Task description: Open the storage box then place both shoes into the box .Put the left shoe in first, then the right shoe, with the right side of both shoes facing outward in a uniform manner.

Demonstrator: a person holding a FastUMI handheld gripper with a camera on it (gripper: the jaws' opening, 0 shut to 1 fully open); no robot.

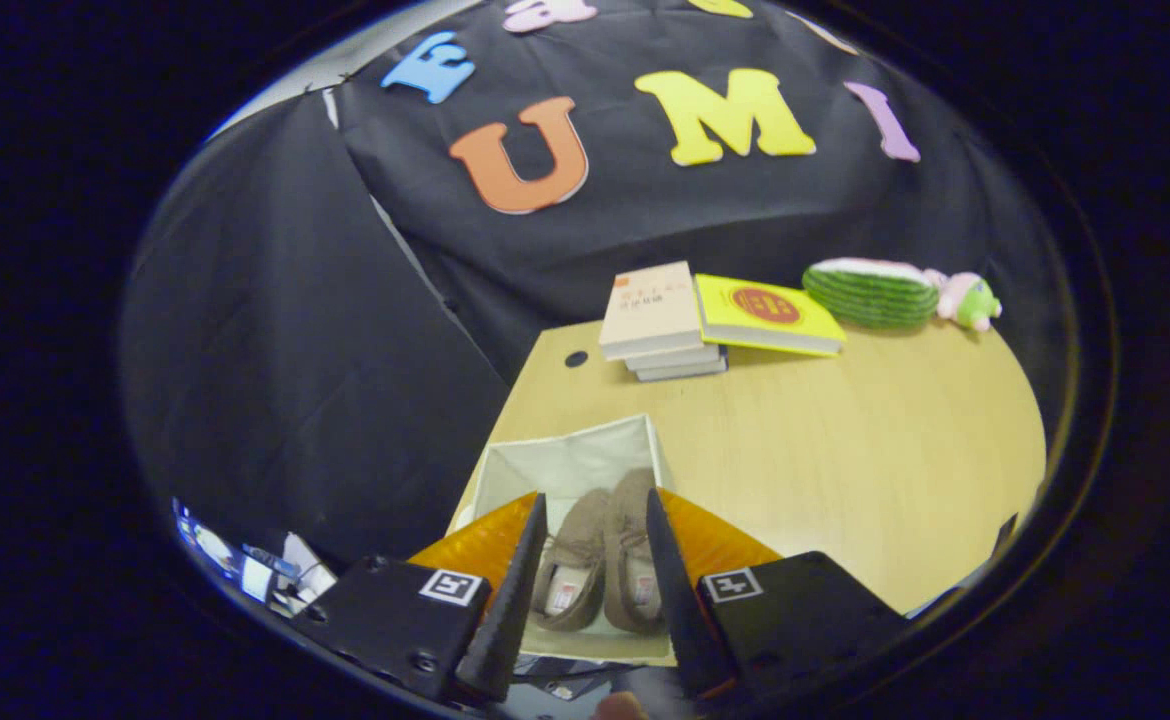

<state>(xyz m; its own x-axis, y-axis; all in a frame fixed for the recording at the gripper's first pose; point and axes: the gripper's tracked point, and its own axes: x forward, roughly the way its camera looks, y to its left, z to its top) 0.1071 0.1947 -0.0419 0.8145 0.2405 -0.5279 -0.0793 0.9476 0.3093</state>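
A white fabric storage box (565, 460) stands open at the near left corner of the wooden table (845, 450). Two brown moccasin shoes lie side by side inside it, toes pointing away from me: the left one (573, 560) and the right one (633, 545). My gripper (595, 505) hovers above the box, open, with both shoes seen in the gap between its fingers. Nothing is held between the fingers.
A stack of books (657, 322) and a yellow book (767, 314) lie at the table's far side. A green striped plush toy (895, 292) sits beyond them to the right. A small dark hole (576, 358) marks the tabletop near the books.
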